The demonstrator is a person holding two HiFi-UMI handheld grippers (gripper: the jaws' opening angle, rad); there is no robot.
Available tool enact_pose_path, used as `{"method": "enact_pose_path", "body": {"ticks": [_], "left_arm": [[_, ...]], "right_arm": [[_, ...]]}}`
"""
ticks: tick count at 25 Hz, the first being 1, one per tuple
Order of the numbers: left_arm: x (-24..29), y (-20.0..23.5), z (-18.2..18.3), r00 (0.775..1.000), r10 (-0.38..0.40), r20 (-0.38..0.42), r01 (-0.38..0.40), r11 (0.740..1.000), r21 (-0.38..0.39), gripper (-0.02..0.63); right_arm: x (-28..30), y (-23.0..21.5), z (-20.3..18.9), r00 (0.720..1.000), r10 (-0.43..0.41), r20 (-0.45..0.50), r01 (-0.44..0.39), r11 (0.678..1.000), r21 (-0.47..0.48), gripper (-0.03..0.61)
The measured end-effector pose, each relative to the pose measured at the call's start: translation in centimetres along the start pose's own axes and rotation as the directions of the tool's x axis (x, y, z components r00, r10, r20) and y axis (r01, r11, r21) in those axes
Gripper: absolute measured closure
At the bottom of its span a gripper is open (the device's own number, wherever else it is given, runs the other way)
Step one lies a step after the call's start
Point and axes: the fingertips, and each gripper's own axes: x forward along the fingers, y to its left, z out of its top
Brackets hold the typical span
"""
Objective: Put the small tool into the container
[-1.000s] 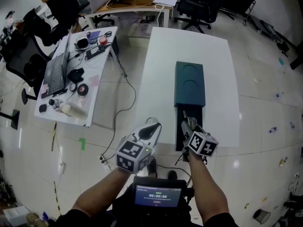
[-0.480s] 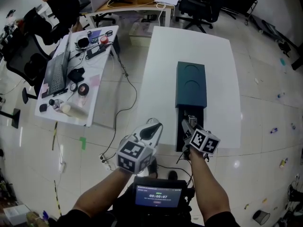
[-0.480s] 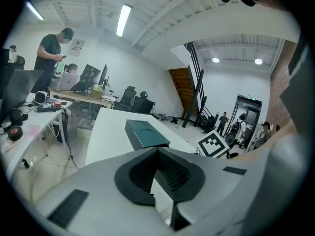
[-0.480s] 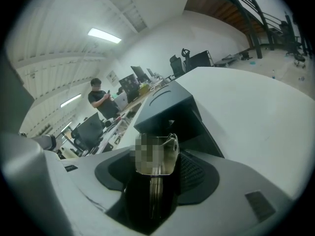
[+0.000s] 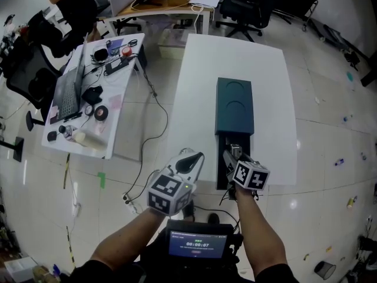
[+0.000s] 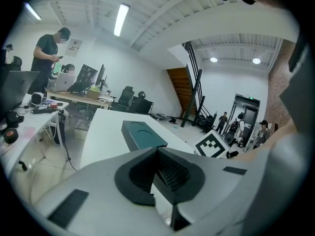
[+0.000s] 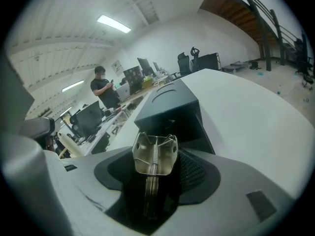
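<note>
A dark teal container [image 5: 234,107] lies lengthwise on the white table [image 5: 194,87], its black drawer [image 5: 221,173] pulled out toward me. My right gripper [image 5: 234,154] is shut on a small metal clip-like tool [image 7: 154,153], held over the open drawer. In the right gripper view the tool [image 7: 154,153] stands between the jaws, with the container [image 7: 170,107] just beyond. My left gripper [image 5: 187,159] hovers off the table's near left edge, jaws shut with nothing between them. The container [image 6: 141,134] shows ahead in the left gripper view.
A cluttered white desk [image 5: 118,108] with a laptop [image 5: 69,89], cables and small items stands to the left. A person [image 5: 72,2] stands at the far left by another desk. Office chairs [image 5: 244,7] sit beyond the table. Cables [image 5: 158,122] trail over the floor.
The right gripper with the tool has edged slightly left over the open drawer. The left gripper has barely moved.
</note>
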Motion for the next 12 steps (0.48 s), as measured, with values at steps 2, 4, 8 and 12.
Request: {"method": "enact_pose_path", "body": {"ticks": [2, 4, 8, 12], "left_arm": [[0.2, -0.3, -0.2, 1.0, -0.002, -0.004, 0.002, 1.0, -0.003, 0.594], [0.4, -0.6, -0.1, 1.0, -0.005, -0.009, 0.005, 1.0, -0.004, 0.594], [1.2, -1.1, 0.1, 1.0, -0.006, -0.011, 0.006, 1.0, 0.015, 0.594], [2.7, -0.9, -0.3, 1.0, 0.016, -0.02, -0.016, 1.0, -0.01, 0.594]], "right_arm": [[0.0, -0.2, -0.3, 1.0, -0.022, -0.013, 0.022, 0.999, -0.028, 0.317], [-0.2, -0.3, -0.4, 0.999, -0.043, -0.017, 0.042, 0.998, -0.05, 0.302], [-0.6, -0.3, 0.5, 0.997, -0.073, -0.006, 0.072, 0.991, -0.115, 0.291], [-0.9, -0.6, 0.7, 0.994, -0.106, -0.011, 0.104, 0.987, -0.123, 0.291]]}}
